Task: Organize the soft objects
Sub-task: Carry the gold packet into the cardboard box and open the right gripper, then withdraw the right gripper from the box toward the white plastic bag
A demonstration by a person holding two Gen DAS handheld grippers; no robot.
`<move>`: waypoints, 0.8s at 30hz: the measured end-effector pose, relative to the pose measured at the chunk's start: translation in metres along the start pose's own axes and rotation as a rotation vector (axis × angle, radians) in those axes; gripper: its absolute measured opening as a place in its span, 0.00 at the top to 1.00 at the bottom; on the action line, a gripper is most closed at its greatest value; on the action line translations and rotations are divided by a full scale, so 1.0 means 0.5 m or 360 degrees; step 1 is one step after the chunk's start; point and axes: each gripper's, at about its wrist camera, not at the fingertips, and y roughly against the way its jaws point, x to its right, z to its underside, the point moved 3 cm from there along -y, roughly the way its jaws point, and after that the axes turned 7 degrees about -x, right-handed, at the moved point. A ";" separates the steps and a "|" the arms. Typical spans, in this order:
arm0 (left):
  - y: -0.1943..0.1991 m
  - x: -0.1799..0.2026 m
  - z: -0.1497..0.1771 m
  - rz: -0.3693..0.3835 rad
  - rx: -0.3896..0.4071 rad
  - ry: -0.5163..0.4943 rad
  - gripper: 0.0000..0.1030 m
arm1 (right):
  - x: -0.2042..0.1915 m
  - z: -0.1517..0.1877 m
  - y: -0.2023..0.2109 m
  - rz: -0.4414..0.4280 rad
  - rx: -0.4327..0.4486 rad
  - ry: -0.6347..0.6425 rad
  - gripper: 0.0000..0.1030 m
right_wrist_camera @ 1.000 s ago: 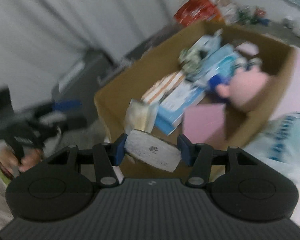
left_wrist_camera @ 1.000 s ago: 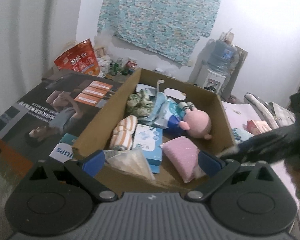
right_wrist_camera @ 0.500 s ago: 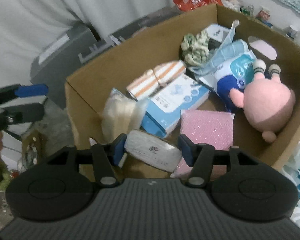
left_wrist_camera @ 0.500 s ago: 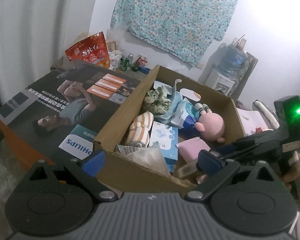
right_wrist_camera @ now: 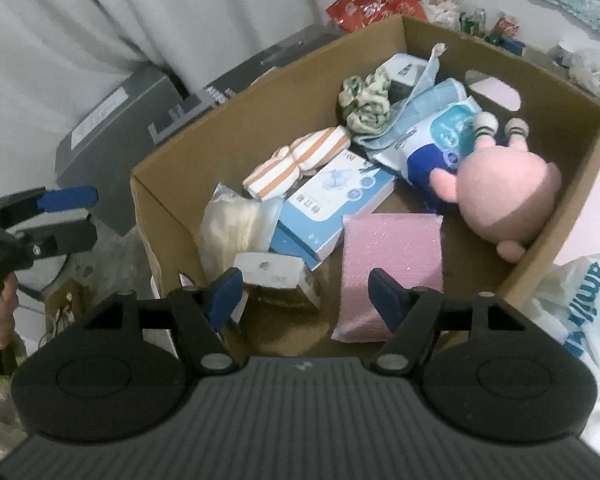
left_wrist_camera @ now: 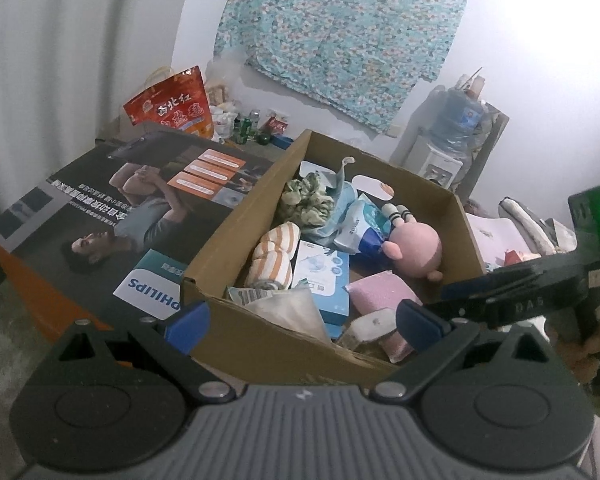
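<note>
Our right gripper point(right_wrist_camera: 306, 288) has let go of the white packet point(right_wrist_camera: 274, 271), which now lies in the cardboard box point(right_wrist_camera: 260, 120) beside the pink plush doll point(right_wrist_camera: 504, 196), pink pouch point(right_wrist_camera: 392, 256) and striped cloth point(right_wrist_camera: 296, 162); both grippers' fingers are spread, our left gripper point(left_wrist_camera: 300, 322) holding nothing.

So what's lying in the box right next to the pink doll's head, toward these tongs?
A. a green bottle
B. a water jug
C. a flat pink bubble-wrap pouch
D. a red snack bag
C: the pink bubble-wrap pouch lies flat in the cardboard box, just below the pink doll, in front of the open right tongs.
</note>
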 end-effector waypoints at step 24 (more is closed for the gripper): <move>-0.008 -0.010 0.006 -0.0006 -0.0034 0.0048 0.03 | -0.003 0.023 -0.057 -0.0126 -0.0400 -0.0033 0.77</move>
